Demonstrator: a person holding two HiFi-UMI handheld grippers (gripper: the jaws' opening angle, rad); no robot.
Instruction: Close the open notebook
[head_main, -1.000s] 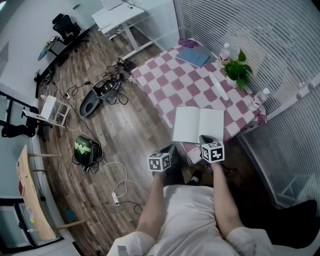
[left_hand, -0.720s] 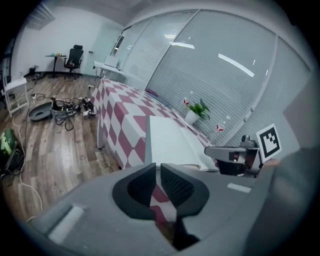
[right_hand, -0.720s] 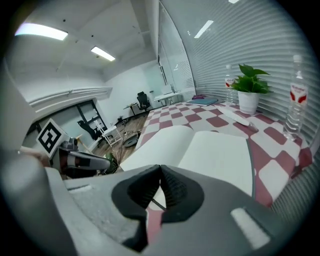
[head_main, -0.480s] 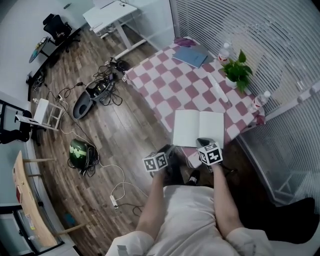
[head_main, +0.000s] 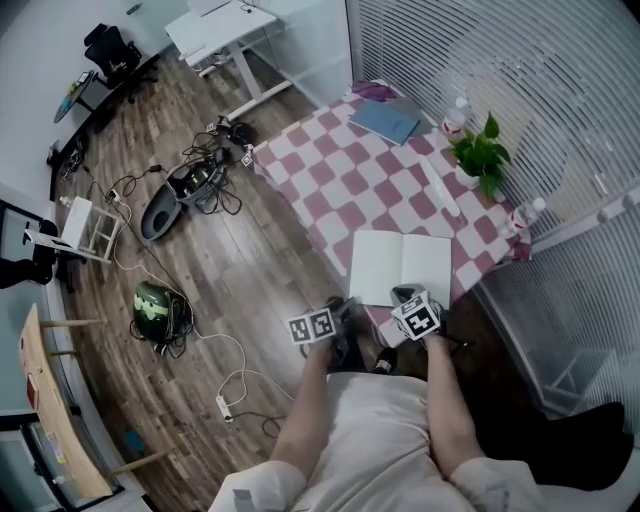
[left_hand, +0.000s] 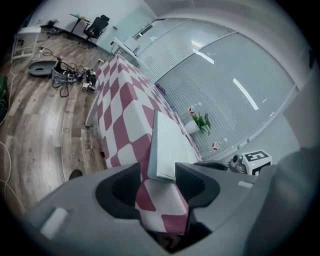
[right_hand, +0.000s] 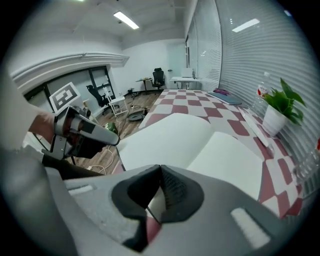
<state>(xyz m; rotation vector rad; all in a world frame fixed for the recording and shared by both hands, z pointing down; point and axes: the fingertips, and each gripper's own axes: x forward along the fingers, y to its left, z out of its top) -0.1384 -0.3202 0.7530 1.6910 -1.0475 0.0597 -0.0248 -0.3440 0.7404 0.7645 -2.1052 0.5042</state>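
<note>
- Red-and-white table (head_main: 330, 170) held the notebook (head_main: 400, 268), lying open at the near edge.
- Left gripper (left_hand: 157, 172) had just opened wide at the notebook's corner, ready to grab, not pinching yet.
- Right gripper (right_hand: 160, 172) was pinched together, empty.

My left tool (left_hand: 156, 176) sits at the near left corner of the notebook (head_main: 400, 268). Its jaws have just been opening wide, and that corner lies between them with the pads off it. My right tool (right_hand: 160, 170), at the notebook's near edge, points steeply down, jaws together. My bare forearms (head_main: 305, 420) reach forward side by side.
</note>
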